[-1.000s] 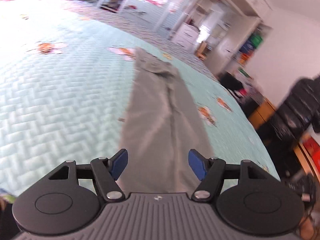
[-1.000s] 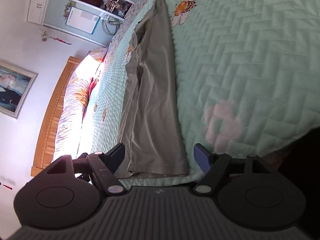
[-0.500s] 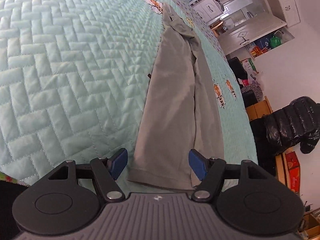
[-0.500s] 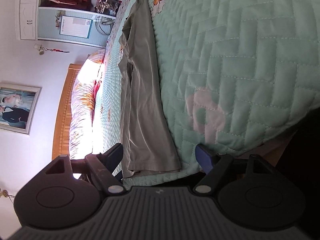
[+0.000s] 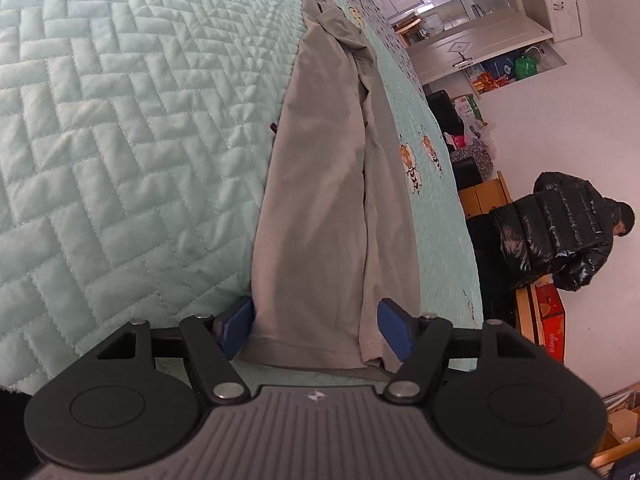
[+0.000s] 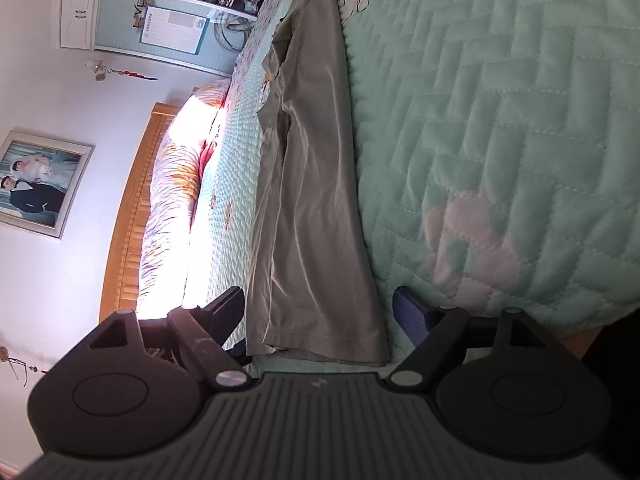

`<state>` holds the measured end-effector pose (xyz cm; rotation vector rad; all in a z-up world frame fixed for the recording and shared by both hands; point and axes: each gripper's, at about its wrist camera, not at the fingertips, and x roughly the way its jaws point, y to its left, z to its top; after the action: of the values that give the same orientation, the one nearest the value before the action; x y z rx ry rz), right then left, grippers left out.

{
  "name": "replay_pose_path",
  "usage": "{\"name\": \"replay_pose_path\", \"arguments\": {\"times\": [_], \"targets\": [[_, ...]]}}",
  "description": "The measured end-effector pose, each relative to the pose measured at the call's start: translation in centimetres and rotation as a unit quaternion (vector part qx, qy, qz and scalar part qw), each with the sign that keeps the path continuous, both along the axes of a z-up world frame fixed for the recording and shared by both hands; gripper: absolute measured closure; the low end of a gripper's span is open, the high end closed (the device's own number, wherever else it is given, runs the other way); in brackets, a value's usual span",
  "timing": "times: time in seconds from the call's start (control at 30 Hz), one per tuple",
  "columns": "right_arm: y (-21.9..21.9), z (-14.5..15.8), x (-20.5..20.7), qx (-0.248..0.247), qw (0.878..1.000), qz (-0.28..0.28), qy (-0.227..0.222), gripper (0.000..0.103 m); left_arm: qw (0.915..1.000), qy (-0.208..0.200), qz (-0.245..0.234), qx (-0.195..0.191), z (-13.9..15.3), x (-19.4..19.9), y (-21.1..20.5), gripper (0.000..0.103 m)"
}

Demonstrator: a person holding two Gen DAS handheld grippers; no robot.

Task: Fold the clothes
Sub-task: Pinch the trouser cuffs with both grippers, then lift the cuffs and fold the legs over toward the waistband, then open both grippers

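Note:
A long grey garment [image 5: 320,184] lies folded lengthwise on the mint quilted bedspread [image 5: 120,140], and its near hem faces both grippers. My left gripper [image 5: 316,326] is open. Its blue pads [image 5: 236,324] stand on either side of the hem's corner at the bed's near edge, and they are not pressing the cloth. In the right wrist view the same garment [image 6: 308,200] runs away from me. My right gripper [image 6: 320,312] is open and wide there, with the other hem corner lying between its fingers. Neither gripper holds anything.
The bedspread [image 6: 500,140] drops off at the near edge under both grippers. A wooden headboard [image 6: 128,216] and a floral pillow roll [image 6: 172,184] lie to the left in the right wrist view. A black puffy jacket [image 5: 560,232], boxes and white cabinets [image 5: 460,20] stand beyond the bed's right side.
The left gripper has sunk, rolled and tipped down onto the near hem, which now lies between its pads. The right gripper has edged closer to the hem and its jaws have widened slightly.

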<state>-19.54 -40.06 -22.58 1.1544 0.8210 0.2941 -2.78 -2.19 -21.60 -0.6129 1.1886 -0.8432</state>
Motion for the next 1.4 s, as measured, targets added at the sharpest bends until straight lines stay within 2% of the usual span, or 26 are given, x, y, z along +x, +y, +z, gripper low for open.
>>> {"name": "replay_pose_path", "arguments": {"times": [0.17,0.5,0.6,0.67,0.73,0.77,0.9,1.0,1.03,1.1,1.13,1.17,1.27,1.4], "targets": [[0.3,-0.7,0.4,0.026,0.999,0.024,-0.002,0.021,0.9992,0.026,-0.011,-0.03,-1.0,0.6,-0.3,0.033],[0.2,-1.2,0.8,0.056,0.997,0.05,-0.002,0.021,0.998,0.031,-0.033,-0.045,-1.3,0.7,-1.0,0.033],[-0.1,-1.4,0.4,0.064,0.997,0.037,0.004,0.029,0.9977,0.033,-0.031,-0.049,-1.4,0.8,-0.9,0.035],[-0.7,-1.8,-0.2,0.076,0.997,0.017,0.016,0.039,0.9977,0.036,-0.029,-0.05,-1.5,0.9,-0.8,0.037],[-0.8,-2.1,-0.6,0.085,0.996,0.008,0.019,0.041,0.9975,0.039,-0.031,-0.051,-1.6,0.9,-0.7,0.037],[-0.7,-2.0,-0.5,0.078,0.997,0.008,0.024,0.044,0.9973,0.04,-0.033,-0.051,-1.7,0.9,-0.7,0.037],[0.0,-1.6,-0.4,0.051,0.998,0.022,0.023,0.045,0.9968,0.041,-0.049,-0.048,-1.7,0.8,-0.8,0.037],[0.0,-1.9,-0.2,0.056,0.998,0.021,0.032,0.054,0.9965,0.041,-0.057,-0.046,-1.7,0.7,-0.9,0.037],[-0.1,-2.0,-0.2,0.056,0.998,0.023,0.033,0.055,0.9965,0.04,-0.058,-0.045,-1.7,0.6,-0.9,0.039],[0.0,-2.1,-0.1,0.049,0.998,0.028,0.034,0.057,0.9972,0.034,-0.06,-0.031,-1.7,0.4,-1.1,0.051],[0.1,-2.0,-0.1,0.043,0.998,0.031,0.034,0.062,0.9973,0.032,-0.063,-0.021,-1.8,0.3,-1.2,0.077],[0.2,-2.0,0.0,0.035,0.998,0.034,0.036,0.071,0.9972,0.034,-0.066,-0.007,-1.9,0.1,-1.4,0.095],[0.6,-1.8,0.0,0.013,0.998,0.043,0.038,0.086,0.9974,0.013,-0.07,0.009,-1.4,-0.2,-1.9,0.095],[0.5,-1.3,-0.1,0.011,0.999,0.044,0.027,0.097,0.9972,-0.009,-0.072,0.017,-0.6,-0.3,-2.2,0.095]]}}
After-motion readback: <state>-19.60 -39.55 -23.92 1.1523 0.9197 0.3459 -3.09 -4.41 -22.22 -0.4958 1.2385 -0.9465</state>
